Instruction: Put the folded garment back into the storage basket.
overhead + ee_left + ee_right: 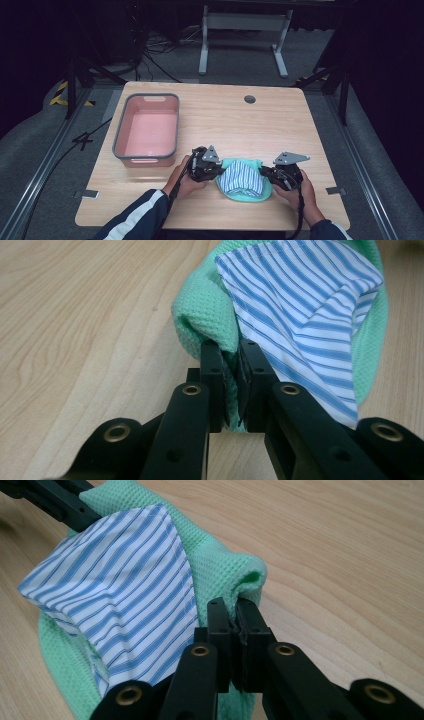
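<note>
A mint green waffle cloth (pixel 244 194) lies bunched on the wooden table (pixel 280 120) near its front edge, with a blue and white striped cloth (pixel 243 177) on top of it. My left gripper (pixel 218 172) is at the bundle's left side, and its jaws are shut on a fold of the green cloth (pixel 207 315) beside the striped cloth (pixel 310 305). At the bundle's right side my right gripper (pixel 263 173) is shut on the opposite edge of the green cloth (pixel 225 562), next to the striped cloth (pixel 125 575). A hand holds each gripper.
A pink tub with a grey rim (pixel 147 127) stands to the left of the bundle, further back on the table. A round cable hole (pixel 249 99) sits near the table's far edge. Metal frame legs (pixel 243 37) stand on the floor beyond.
</note>
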